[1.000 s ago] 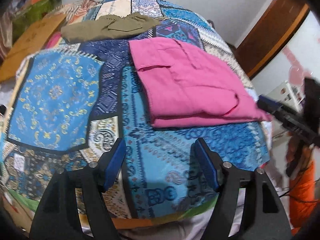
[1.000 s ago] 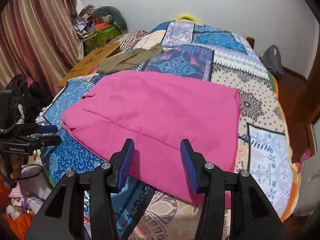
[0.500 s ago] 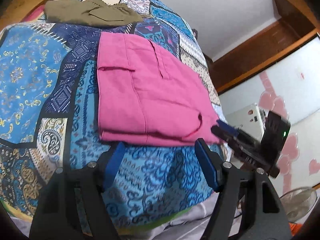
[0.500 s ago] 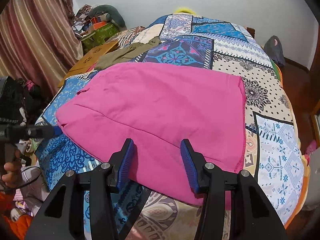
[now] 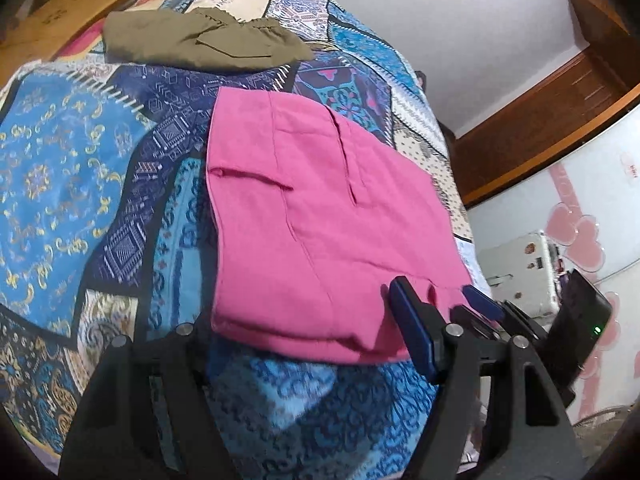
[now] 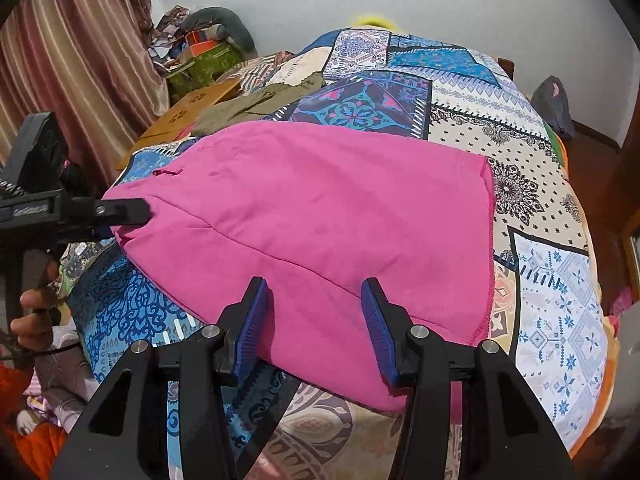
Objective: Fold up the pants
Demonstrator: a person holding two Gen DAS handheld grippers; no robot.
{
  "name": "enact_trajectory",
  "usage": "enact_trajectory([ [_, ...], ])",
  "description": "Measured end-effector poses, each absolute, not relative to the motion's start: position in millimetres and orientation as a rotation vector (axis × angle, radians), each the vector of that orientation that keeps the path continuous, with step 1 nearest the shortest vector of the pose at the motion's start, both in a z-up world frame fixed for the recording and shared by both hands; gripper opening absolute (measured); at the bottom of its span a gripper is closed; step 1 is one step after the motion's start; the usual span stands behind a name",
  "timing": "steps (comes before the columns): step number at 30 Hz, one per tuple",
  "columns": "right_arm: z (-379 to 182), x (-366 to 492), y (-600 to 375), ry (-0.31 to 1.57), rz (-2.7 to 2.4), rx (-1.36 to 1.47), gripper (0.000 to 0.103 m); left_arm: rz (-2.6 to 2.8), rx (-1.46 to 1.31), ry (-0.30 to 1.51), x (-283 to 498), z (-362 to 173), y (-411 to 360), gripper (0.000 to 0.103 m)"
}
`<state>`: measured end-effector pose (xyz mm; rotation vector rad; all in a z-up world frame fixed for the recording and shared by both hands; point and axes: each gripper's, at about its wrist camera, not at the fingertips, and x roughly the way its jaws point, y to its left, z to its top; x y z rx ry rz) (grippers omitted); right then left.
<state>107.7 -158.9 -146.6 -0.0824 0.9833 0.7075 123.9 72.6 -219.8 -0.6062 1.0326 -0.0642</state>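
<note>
Patchwork bedspread [image 6: 552, 288] is carrying pink pants [image 6: 320, 216], half-folded. Left claw [image 5: 304, 320] and right claw [image 6: 314, 330], both spread apart, are straddling opposite edges for the next fold.

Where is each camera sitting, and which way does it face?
Left wrist: rides the left hand-held gripper, looking across the bed along the pink pants toward olive pants; own fingers show.
Right wrist: rides the right hand-held gripper, facing the headboard wall; a hand shows.
Shared: pink pants, olive pants, patchwork bedspread, each other's gripper.
</note>
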Motion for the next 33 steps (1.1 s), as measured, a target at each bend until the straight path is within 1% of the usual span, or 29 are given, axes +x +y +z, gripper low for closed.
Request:
enact_trajectory([
  [1, -147, 108, -159, 0.983, 0.707, -0.080, 0.045, -0.057, -0.597, 1.032, 125, -221, 73, 0.069],
  [3, -146, 108, -159, 0.984, 0.707, -0.077, 0.045, -0.044, -0.573, 1.031, 129, -221, 72, 0.061],
  [4, -146, 108, -159, 0.985, 0.706, -0.077, 0.045, -0.047, -0.564, 1.028, 128, -221, 74, 0.047],
  [5, -146, 108, -160, 0.988, 0.705, -0.073, 0.045, -0.062, -0.562, 1.029, 129, -221, 74, 0.038],
  [6, -146, 108, -159, 0.991, 0.704, -0.071, 0.045, -0.073, -0.563, 1.025, 128, -220, 74, 0.037],
  [8, -144, 109, -159, 0.999, 0.701, -0.068, 0.045, -0.084, -0.542, 1.012, 126, -215, 73, 0.030],
  [13, -137, 114, -152, 0.991, 0.697, -0.086, 0.045, -0.068, -0.388, 0.972, 114, -195, 63, 0.025],
  [17, -123, 117, -136, 0.947, 0.717, -0.101, 0.045, -0.042, -0.251, 0.914, 104, -172, 55, 0.021],
  [22, -115, 128, -108, 0.920, 0.757, -0.120, 0.045, -0.023, -0.136, 0.860, 91, -151, 50, 0.021],
  [29, -134, 136, -59, 0.992, 0.839, -0.199, 0.045, -0.014, -0.013, 0.798, 80, -136, 41, 0.020],
  [33, -143, 131, -48, 1.017, 0.868, -0.240, 0.045, -0.025, 0.027, 0.783, 79, -133, 31, 0.019],
])
